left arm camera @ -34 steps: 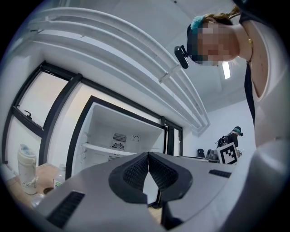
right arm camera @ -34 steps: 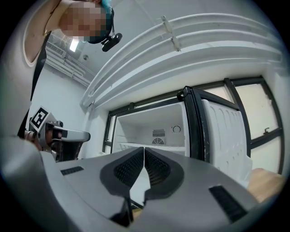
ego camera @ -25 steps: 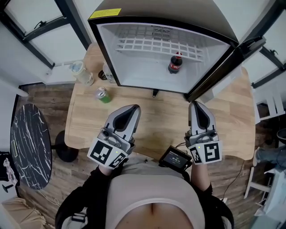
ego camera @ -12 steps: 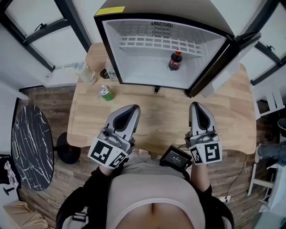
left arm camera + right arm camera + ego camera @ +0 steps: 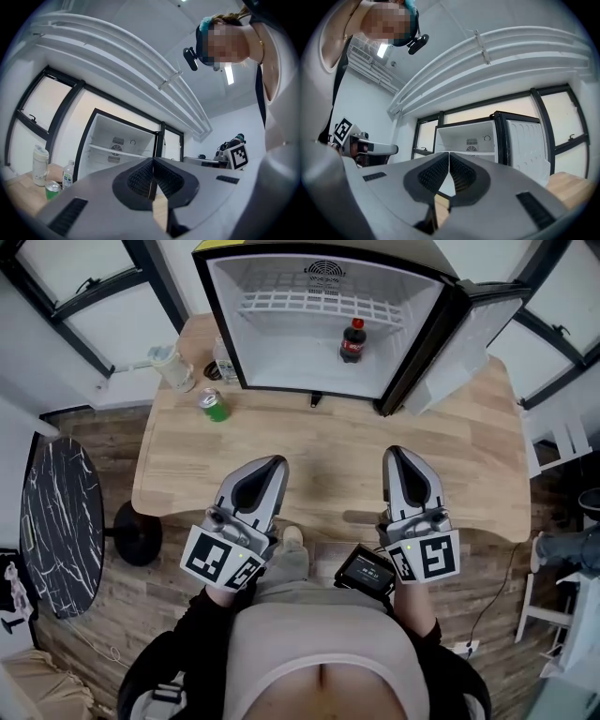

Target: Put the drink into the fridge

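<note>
The small fridge (image 5: 323, 381) stands open at the back of the wooden table (image 5: 328, 474). A cola bottle (image 5: 352, 340) with a red cap stands upright on the fridge floor. Left of the fridge, a green can (image 5: 214, 405) stands on the table. My left gripper (image 5: 275, 463) and right gripper (image 5: 401, 454) hover side by side over the table's near edge, both shut with nothing in them and pointing at the fridge. The left gripper view shows its jaws (image 5: 152, 161) meeting, with the green can (image 5: 52, 189) low at the left. In the right gripper view the jaws (image 5: 449, 154) also meet.
A water bottle (image 5: 223, 362) and a clear lidded cup (image 5: 173, 368) stand by the fridge's left side. The fridge door (image 5: 459, 338) swings out to the right. A black device (image 5: 368, 570) hangs at the person's waist. A dark marble round table (image 5: 61, 531) is at the left.
Both grippers have drawn back from the fridge toward the table's near edge, still shut. The fridge and the can now sit farther from them in the head view.
</note>
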Available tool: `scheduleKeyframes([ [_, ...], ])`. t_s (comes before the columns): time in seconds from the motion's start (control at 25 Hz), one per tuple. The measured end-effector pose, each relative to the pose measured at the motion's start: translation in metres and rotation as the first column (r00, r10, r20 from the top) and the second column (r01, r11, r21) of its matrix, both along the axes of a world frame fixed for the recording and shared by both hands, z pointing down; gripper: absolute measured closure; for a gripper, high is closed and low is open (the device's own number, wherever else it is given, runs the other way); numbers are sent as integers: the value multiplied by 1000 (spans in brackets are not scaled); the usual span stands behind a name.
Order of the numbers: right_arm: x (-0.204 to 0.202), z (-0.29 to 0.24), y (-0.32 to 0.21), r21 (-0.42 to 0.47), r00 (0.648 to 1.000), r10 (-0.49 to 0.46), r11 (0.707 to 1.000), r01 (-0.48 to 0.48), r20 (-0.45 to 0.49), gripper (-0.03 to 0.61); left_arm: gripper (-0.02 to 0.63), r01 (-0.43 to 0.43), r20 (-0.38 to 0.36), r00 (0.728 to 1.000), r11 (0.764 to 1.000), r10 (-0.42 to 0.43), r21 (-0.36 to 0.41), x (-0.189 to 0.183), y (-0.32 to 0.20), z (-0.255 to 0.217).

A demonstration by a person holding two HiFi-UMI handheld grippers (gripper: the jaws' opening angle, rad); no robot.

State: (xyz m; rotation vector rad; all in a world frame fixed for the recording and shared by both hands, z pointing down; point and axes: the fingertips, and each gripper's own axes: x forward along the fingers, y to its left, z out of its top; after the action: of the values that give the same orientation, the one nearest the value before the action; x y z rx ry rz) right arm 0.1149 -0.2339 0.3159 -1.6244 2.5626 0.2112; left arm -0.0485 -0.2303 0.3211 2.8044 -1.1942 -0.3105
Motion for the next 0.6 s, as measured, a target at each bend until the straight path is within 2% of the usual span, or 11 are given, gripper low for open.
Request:
scheduleKeyframes([
  [0.6, 22, 8, 145, -41, 995, -92, 995, 93, 34, 548, 606, 36, 4, 999, 999, -36, -32, 40, 152, 4],
])
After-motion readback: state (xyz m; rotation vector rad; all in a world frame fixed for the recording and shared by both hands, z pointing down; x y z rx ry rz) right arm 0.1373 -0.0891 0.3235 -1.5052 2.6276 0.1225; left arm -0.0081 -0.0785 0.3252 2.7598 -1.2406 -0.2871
